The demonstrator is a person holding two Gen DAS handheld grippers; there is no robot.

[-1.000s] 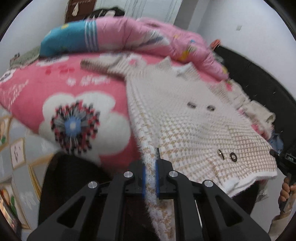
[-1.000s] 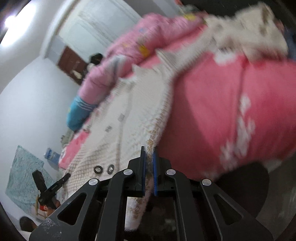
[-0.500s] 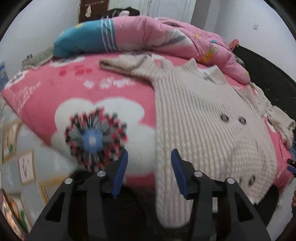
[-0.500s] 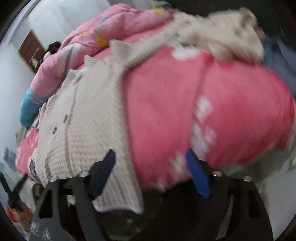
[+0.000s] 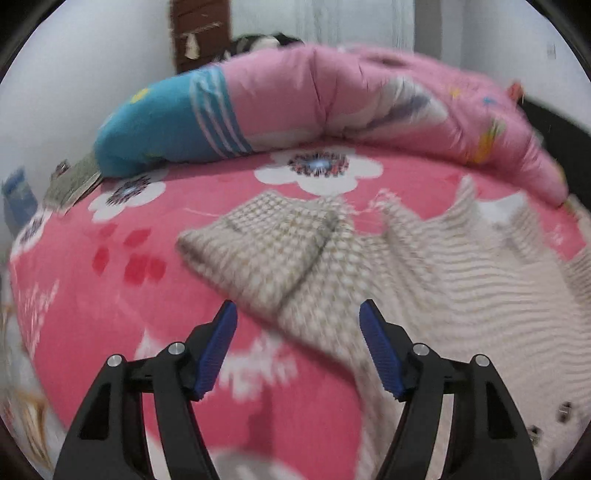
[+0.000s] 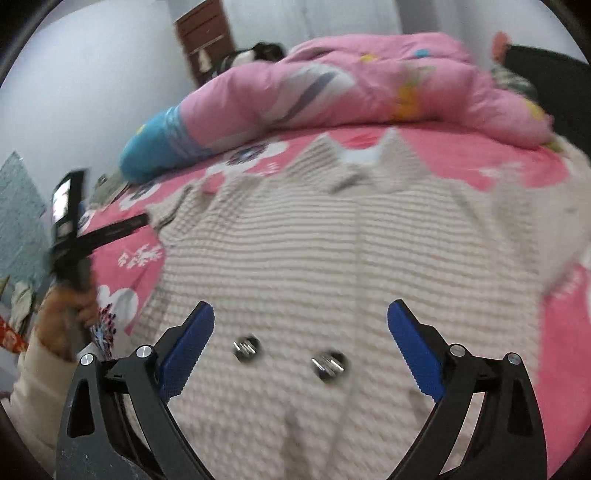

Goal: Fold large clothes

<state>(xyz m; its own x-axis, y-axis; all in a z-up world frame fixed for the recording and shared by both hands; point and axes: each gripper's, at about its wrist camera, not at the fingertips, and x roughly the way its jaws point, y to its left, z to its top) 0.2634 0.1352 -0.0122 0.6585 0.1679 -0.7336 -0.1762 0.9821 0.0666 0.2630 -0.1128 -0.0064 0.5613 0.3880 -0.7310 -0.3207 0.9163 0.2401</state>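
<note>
A cream knitted cardigan (image 6: 332, 258) with dark buttons (image 6: 245, 348) lies spread face up on the pink flowered bed cover (image 6: 480, 155). In the left wrist view its left sleeve (image 5: 266, 243) lies flat, with the cuff pointing left. My left gripper (image 5: 297, 317) hovers just in front of that sleeve, jaws opening, nothing between them. My right gripper (image 6: 300, 314) hangs over the cardigan's lower front near two buttons, jaws opening wide, holding nothing. The left gripper (image 6: 74, 236) and the hand holding it show at the left of the right wrist view.
A rolled pink and blue quilt (image 5: 332, 103) lies along the far side of the bed. A brown door (image 5: 199, 33) and white walls stand behind. A dark headboard (image 5: 554, 125) runs along the right. Grey fabric (image 5: 74, 181) lies at the bed's left edge.
Both grippers let go of the cardigan's hem, opened, and moved up over the bed. The left one now faces the sleeve, and the right one is over the front of the cardigan.
</note>
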